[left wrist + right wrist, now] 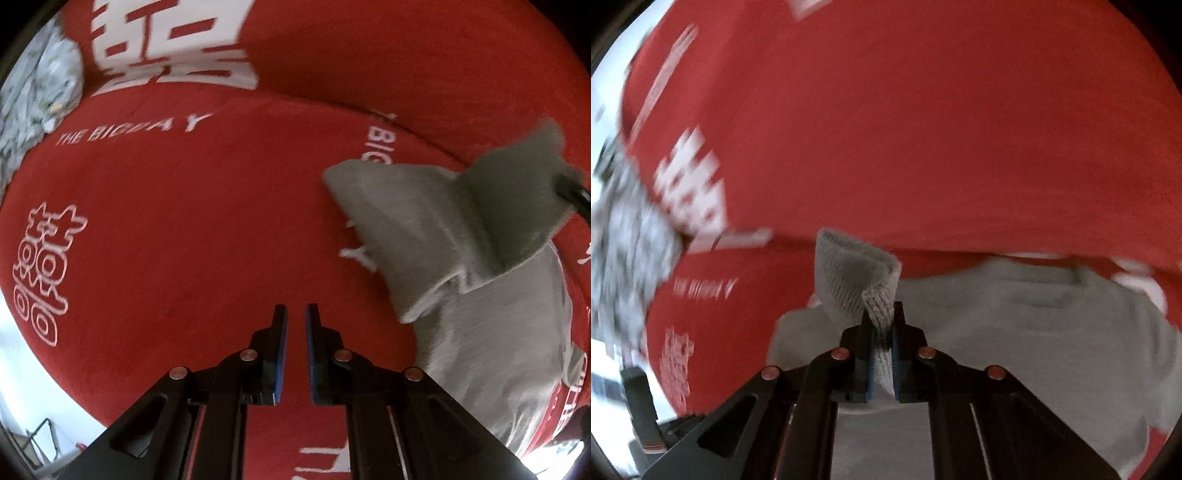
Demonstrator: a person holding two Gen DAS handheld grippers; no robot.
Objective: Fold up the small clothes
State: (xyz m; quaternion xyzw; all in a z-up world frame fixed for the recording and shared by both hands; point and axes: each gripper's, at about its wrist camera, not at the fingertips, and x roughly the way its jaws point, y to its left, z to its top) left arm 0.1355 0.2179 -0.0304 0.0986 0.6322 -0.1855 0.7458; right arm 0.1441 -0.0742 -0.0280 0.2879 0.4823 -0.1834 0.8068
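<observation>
Right gripper [882,325] is pinching a raised edge of the grey garment [1015,314], fingers closed tight on the knit; probably lifting it to start a fold across the body; the rest of the garment is lying on the red cloth [923,129] covering the surface, near right in the left wrist view. Left gripper [296,314] is hovering empty over bare cloth, fingers nearly together with a narrow gap; likely waiting to pin or take a corner. Grey patterned bundle [33,92] is sitting far left.
</observation>
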